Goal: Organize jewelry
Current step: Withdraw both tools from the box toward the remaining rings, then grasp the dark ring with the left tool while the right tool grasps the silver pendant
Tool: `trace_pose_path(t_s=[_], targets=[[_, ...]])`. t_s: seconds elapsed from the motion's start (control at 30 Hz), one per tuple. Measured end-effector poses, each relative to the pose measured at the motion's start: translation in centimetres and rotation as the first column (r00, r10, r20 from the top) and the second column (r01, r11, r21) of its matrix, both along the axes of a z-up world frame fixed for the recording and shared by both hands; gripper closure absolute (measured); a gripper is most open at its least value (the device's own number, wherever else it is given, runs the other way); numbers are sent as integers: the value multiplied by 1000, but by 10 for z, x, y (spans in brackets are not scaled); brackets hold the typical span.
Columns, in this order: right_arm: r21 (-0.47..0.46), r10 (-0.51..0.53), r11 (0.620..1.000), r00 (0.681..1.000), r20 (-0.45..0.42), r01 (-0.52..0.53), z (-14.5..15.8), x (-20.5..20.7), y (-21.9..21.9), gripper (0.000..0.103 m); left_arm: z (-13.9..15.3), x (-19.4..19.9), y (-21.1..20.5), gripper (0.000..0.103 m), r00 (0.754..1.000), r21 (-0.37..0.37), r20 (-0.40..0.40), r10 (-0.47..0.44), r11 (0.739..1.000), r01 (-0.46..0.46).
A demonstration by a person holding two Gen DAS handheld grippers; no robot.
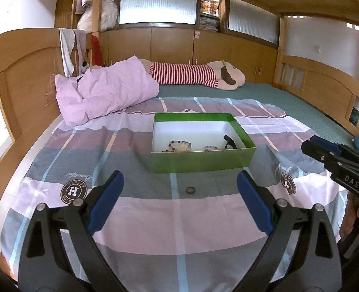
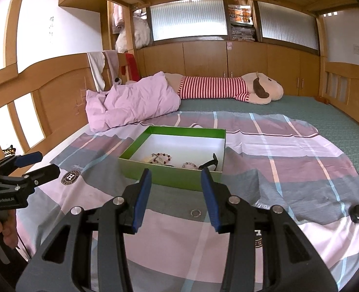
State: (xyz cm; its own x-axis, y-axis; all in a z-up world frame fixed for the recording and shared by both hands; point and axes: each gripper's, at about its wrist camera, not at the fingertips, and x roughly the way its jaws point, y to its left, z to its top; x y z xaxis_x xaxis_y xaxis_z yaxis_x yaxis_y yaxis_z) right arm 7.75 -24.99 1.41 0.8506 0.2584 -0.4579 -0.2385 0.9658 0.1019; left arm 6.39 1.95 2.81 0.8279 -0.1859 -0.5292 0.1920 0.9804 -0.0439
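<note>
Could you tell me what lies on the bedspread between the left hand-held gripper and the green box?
A small ring lies alone there, short of the green box, in the left wrist view.

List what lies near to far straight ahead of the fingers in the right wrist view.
Right gripper → ring on the bedspread → green box holding bracelets → pink pillow → striped plush toy → wooden cabinets.
</note>
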Motion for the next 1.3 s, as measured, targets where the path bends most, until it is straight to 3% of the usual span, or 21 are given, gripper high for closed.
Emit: trace_pose_path(t_s=[0.47,0.63,0.77,0.93,1.07,1.3], targets=[[17,-9,1000,999,-41,9,-8,12,-4,61,-5,6,-6,10,1000,0,-24,-6,1000,6],[-3,-39,999,990,-139,39,-35,38,-2,61,-7,13,-5,10,999,-12,-38,9,1000,-10],[-84,-56,996,978,-203,40,-63,64,8,61,-12,24,-2,10,998,-22,-61,34,999,-35],[-127,-77,991,942,-327,36,-106,90,13,61,-13,34,4,10,996,-43,-76,56,997,-59],[-176,-78,984,928,-363,14,-125,103,23,62,-13,43,8,10,994,-58,-82,66,996,-70],[-182,-107,983,894,-436,28,-159,130,26,77,-18,54,10,10,992,-53,-101,77,995,-82]])
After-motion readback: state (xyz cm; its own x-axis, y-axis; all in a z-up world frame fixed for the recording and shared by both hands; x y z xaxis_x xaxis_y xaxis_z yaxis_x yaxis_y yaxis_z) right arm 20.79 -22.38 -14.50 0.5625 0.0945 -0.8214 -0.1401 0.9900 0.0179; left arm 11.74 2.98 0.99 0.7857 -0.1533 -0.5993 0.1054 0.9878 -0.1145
